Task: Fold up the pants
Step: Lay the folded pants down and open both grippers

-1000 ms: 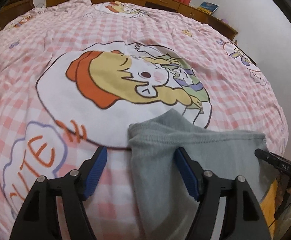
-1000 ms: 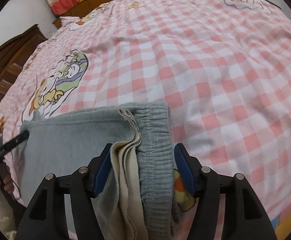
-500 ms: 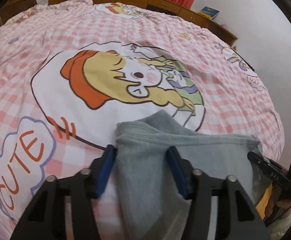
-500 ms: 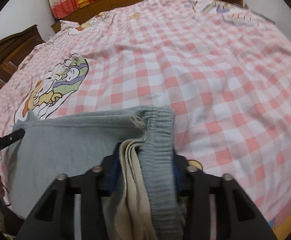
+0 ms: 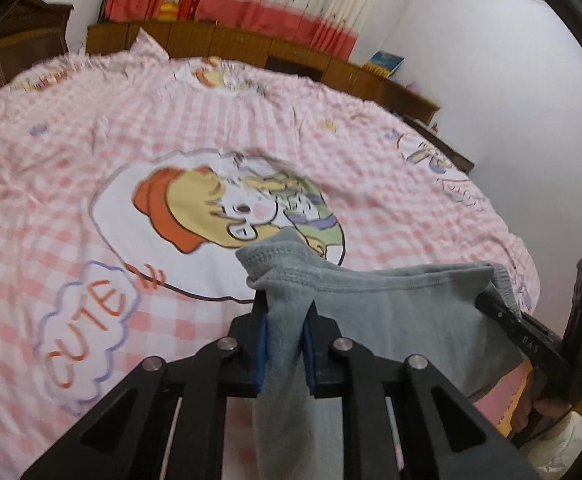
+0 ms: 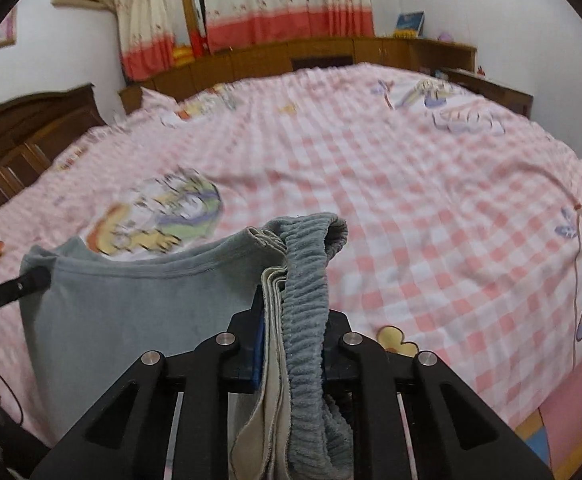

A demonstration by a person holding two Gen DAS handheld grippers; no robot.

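Pink-and-white checked bedsheet (image 5: 71, 208) with cartoon prints covers the bed; wooden cabinets (image 6: 315, 56) and red-hemmed curtains (image 6: 283, 4) stand behind it. Grey pants (image 5: 391, 312) hang stretched between both grippers above the near edge of the bed. Left gripper (image 5: 285, 336): jaws closing, blue pads pinching the hem end of the pants. Right gripper (image 6: 291, 344): jaws closing on the bunched ribbed waistband (image 6: 307, 280) and its cream lining.
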